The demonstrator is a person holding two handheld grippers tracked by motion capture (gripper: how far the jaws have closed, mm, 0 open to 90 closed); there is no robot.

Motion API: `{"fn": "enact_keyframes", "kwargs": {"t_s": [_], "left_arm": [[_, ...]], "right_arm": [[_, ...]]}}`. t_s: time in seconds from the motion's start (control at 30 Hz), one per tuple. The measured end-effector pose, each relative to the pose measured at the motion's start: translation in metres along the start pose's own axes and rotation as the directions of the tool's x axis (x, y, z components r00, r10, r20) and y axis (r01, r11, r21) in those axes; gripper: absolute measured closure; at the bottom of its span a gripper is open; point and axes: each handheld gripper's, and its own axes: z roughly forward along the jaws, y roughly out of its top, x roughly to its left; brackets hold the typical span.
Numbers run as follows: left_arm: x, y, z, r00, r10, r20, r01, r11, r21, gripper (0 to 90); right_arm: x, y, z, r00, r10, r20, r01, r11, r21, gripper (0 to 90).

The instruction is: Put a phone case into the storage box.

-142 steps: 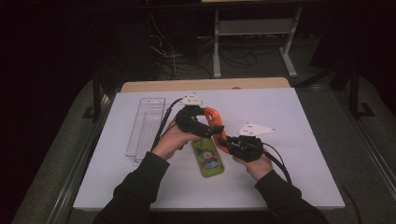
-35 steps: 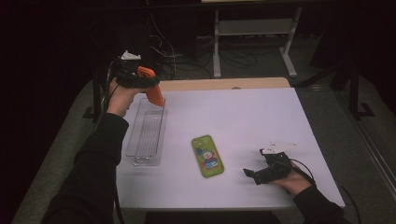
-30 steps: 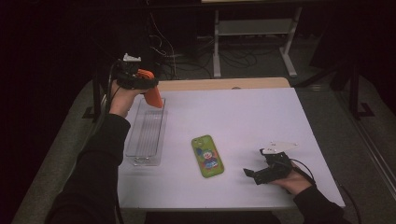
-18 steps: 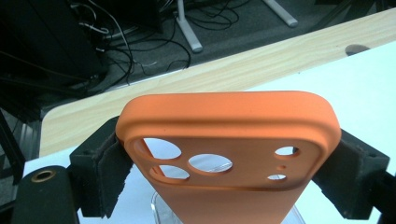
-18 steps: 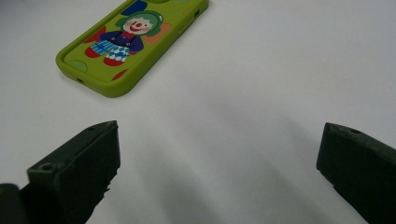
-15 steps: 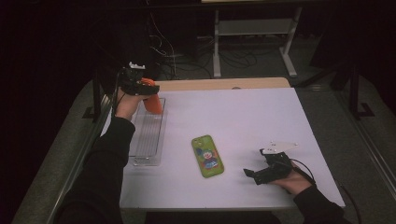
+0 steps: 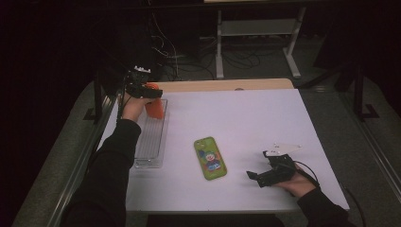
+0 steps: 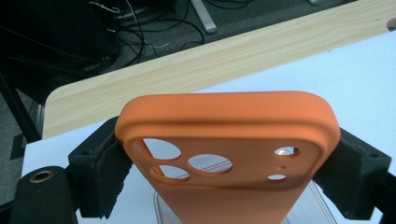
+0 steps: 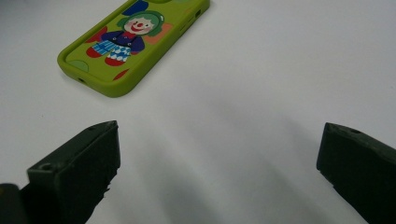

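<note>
My left gripper [image 7: 150, 97] is shut on an orange phone case [image 7: 154, 107], which hangs over the far end of a clear plastic tray [image 7: 152, 142] at the table's left side. In the left gripper view the orange phone case [image 8: 229, 149] spans the gap between both pads, camera cutouts facing me. A green phone case [image 7: 210, 157] with a clown picture lies flat mid-table. My right gripper [image 7: 252, 177] rests open on the white surface near the front right. In the right gripper view its jaws stand wide apart with nothing between them, and the green phone case [image 9: 135, 44] lies ahead.
The white sheet [image 7: 246, 123] covers most of the wooden table [image 7: 222, 85]. Beyond the far edge are cables and a metal frame [image 7: 255, 33] on the dark floor.
My left gripper has come down with the orange case from above the table's far left corner to just over the tray's far end. The right gripper has stayed put.
</note>
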Motion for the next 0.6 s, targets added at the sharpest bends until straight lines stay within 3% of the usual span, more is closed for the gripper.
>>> {"fn": "enact_keyframes", "kwargs": {"t_s": [0.37,0.6], "left_arm": [[-0.0022,-0.0015,0.0068,0.9997,-0.023,-0.011,0.023,0.9993,-0.029,11.5],[0.0008,-0.0020,0.0084,0.9989,-0.046,0.004,0.046,0.9982,-0.039,1.8]], "right_arm": [[0.0003,-0.0001,0.0002,1.0000,-0.005,0.002,0.005,1.000,0.000,0.0],[0.0005,-0.0001,0.0003,1.0000,-0.003,0.002,0.003,1.000,0.001,0.0]]}}
